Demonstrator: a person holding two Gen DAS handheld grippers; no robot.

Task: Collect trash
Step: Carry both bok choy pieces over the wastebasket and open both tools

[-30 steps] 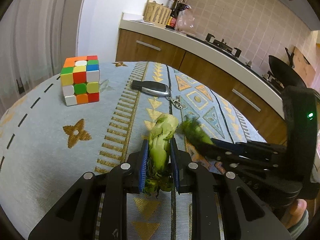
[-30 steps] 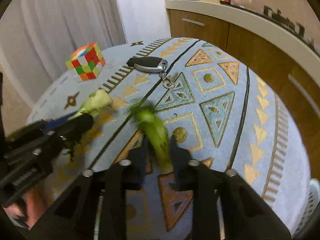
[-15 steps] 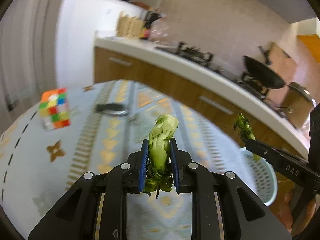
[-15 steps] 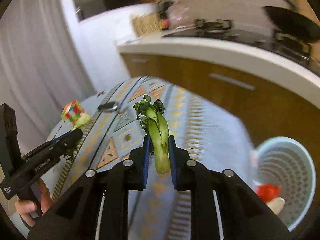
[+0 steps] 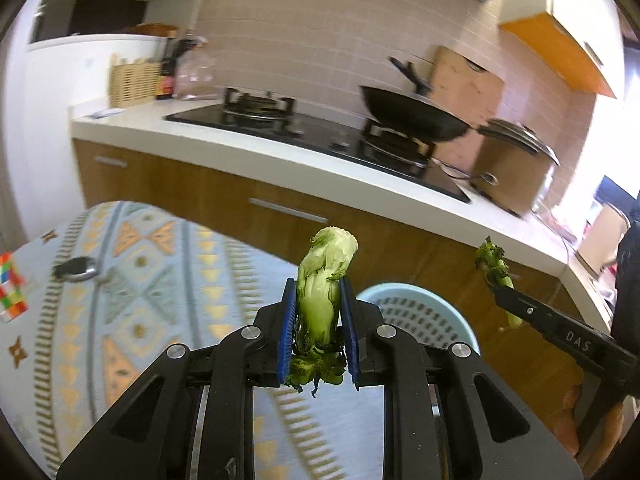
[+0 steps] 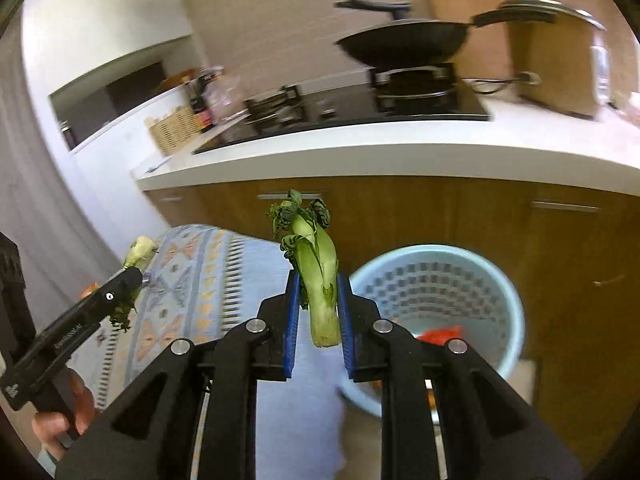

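Where gripper (image 5: pixel 318 330) hides basket (image 5: pixel 448 300): rim only.

A white countertop (image 5: pixel 304 148) runs across the far side of the kitchen, over brown wooden cabinets (image 5: pixel 224 204) with metal bar handles. A black gas hob (image 5: pixel 320 132) is set into it, with a black wok (image 5: pixel 416 114) on the right burner and a lidded metal pot (image 5: pixel 512 168) further right. At the far left stand a wicker basket (image 5: pixel 134 82) and dark bottles (image 5: pixel 170 76). The wall behind is pale tile (image 5: pixel 312 36), with a wooden board (image 5: pixel 464 84) leaning on it and an orange-edged wall cabinet (image 5: pixel 560 48) at upper right. Nearer, the desk (image 5: pixel 132 300) wears a light blue patterned cloth. The light is soft and even.
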